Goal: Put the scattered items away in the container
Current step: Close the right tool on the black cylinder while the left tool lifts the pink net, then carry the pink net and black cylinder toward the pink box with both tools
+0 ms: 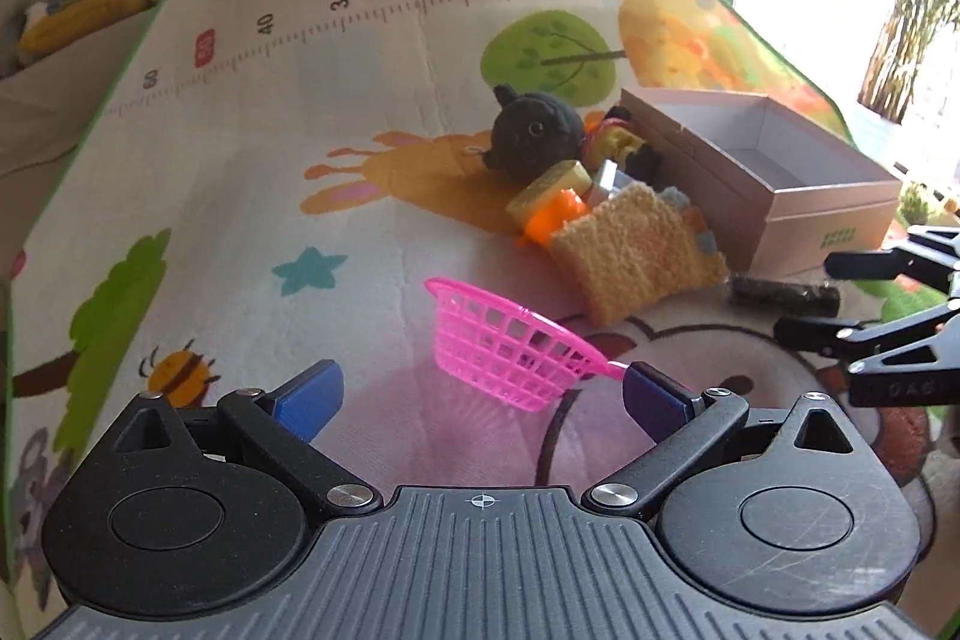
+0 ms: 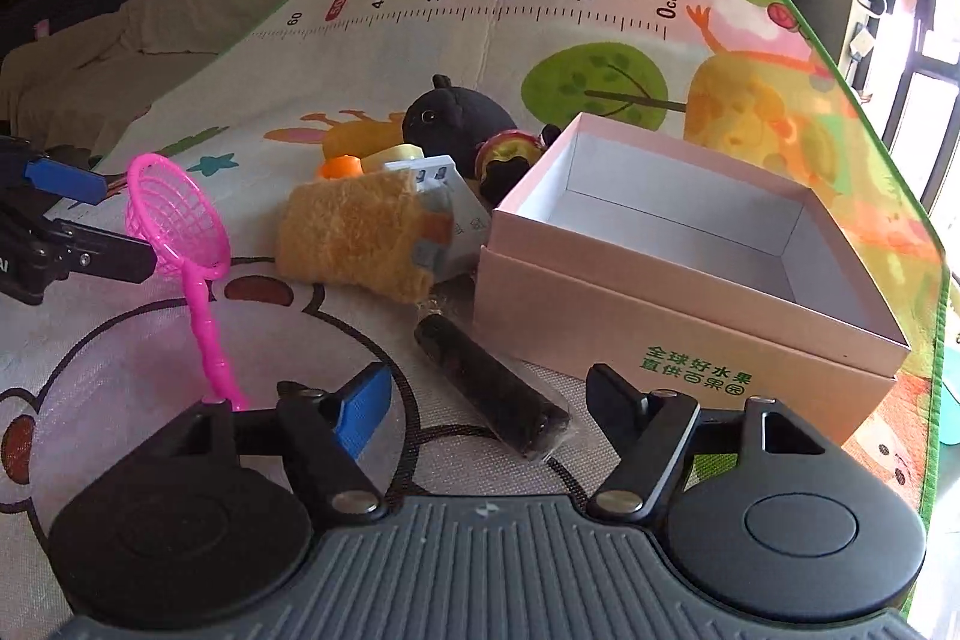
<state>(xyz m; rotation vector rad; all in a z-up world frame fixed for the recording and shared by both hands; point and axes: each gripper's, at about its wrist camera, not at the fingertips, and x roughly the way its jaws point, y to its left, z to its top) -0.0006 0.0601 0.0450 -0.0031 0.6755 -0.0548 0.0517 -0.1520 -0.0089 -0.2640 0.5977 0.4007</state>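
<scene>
The left gripper (image 1: 480, 400) is sitting nearest the lens with its blue-padded fingers spread wide apart, and the pink toy net (image 1: 510, 346) is lying on the play mat (image 1: 300, 148) just ahead of them, its mesh bowl between the finger lines and its handle running toward the right-hand pad. The right wrist view is showing what that one hides: the net's (image 2: 180, 226) whole handle stretching back along the mat, with the left gripper (image 2: 90, 214) beside the bowl and gripping nothing. The right gripper (image 2: 486, 394) is likewise standing open, and the dark wrapped stick (image 2: 489, 382) is lying between its fingers, untouched. The pink cardboard box (image 2: 678, 334) is sitting just right of the stick, its white interior showing empty only from this side; the left view is giving mostly its outer wall (image 1: 780, 196). Against the box's left wall, the fuzzy tan plush (image 2: 354, 232), the black plush toy (image 2: 450, 118), an orange piece (image 1: 555, 214) and a grey block (image 2: 447, 196) are crowding together.
</scene>
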